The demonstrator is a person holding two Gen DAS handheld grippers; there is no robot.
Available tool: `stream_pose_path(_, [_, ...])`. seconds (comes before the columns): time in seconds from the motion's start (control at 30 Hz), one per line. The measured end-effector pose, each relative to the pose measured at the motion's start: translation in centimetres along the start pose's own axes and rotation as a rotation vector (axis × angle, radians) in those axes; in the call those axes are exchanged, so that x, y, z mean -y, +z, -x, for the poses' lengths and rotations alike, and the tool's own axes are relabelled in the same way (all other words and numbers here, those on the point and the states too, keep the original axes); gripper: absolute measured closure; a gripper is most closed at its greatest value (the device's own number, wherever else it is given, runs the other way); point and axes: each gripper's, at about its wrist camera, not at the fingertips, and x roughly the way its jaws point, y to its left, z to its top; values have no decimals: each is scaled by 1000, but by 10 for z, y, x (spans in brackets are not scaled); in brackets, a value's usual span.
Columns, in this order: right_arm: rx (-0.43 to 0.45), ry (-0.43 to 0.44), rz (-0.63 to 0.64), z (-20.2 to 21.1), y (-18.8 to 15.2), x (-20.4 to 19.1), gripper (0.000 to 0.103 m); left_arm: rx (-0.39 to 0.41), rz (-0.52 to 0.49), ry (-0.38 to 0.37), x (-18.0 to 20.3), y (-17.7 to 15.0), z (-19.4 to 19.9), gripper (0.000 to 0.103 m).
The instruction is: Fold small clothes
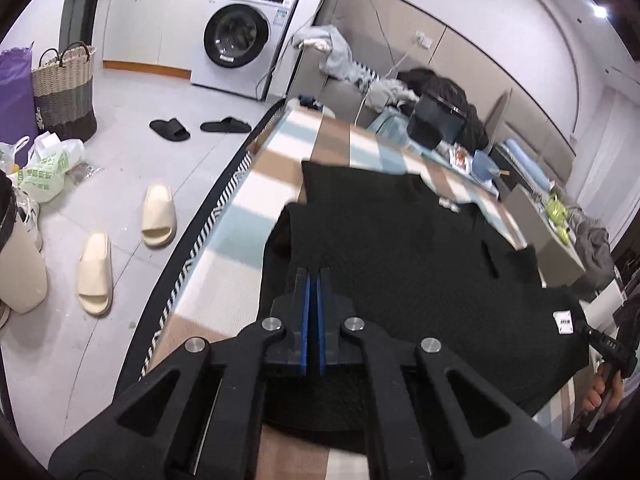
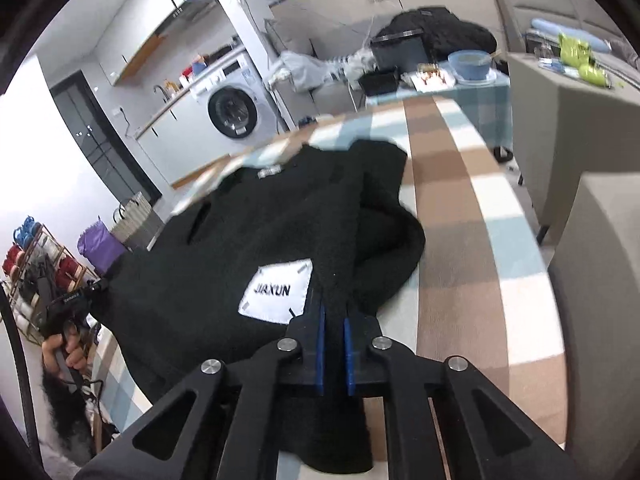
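Observation:
A black fleece garment (image 1: 400,248) with a white JIAXUN label (image 2: 276,292) lies spread on a table with a checked cloth (image 1: 248,216). My left gripper (image 1: 313,276) is shut on the garment's near edge; its blue pads press together over the black fabric. My right gripper (image 2: 334,312) is shut on the garment (image 2: 224,240) just right of the label, with a thin gap between its pads where the fabric sits. The right side of the garment bunches into a fold (image 2: 384,216). The left gripper and the hand holding it show at the left edge of the right wrist view (image 2: 76,304).
A blue bowl (image 2: 470,65), snacks and a black box (image 2: 400,51) stand at the table's far end. A grey sofa (image 2: 568,92) is to the right. Slippers (image 1: 128,240), a woven basket (image 1: 64,88) and bags lie on the floor left of the table.

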Motion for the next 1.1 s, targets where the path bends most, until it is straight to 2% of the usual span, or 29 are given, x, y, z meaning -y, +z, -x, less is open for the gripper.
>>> stream_pose_path(0.27, [-20,-1,-13,2,21,2,96,31,10,-31,4,19,4,102])
stream_pose_path(0.37, [-18,73,-105,0,25,13,99,31,23,-46,3,26,2,102])
stream_pose_path(0.47, [-4,100,-146,-4,31,18,100,33,20,-48,6,30,-1,102])
stream_pose_path(0.53, [-11,57,-115,-8,32,15,99,27,19,-46,6,29,-3,102])
stream_pose_path(0.57, [-24,64,-107,-11,30,14,99,21,17,-43,6,28,-4,102])
stream_pose_path(0.6, [-55,89,-109,-15,26,13,92,16,16,-41,5,26,-4,102])
stream_pose_path(0.63, [-73,97,-111,-18,22,13,81,8,17,-38,3,23,-6,102])
stream_pose_path(0.67, [-76,92,-102,-20,19,12,76,3,18,-37,2,21,-7,102])
stream_pose_path(0.77, [-87,64,-80,-29,13,11,74,-31,23,-21,0,13,-14,102])
stream_pose_path(0.8, [-95,66,-87,-33,12,12,74,-43,27,-22,-1,11,-16,99])
stream_pose_path(0.87, [-112,74,-98,-39,10,13,74,-77,22,-31,0,7,-20,83])
stream_pose_path(0.93, [-120,80,-95,-42,10,11,74,-80,8,-18,2,4,-22,50])
stream_pose_path(0.97, [-116,80,-89,-42,11,10,74,-70,2,0,3,2,-23,47])
stream_pose_path(1.07, [-112,80,-96,-42,11,10,74,-75,0,8,5,1,-29,47])
stream_pose_path(1.1, [-113,77,-96,-42,10,10,74,-77,3,9,4,1,-30,53])
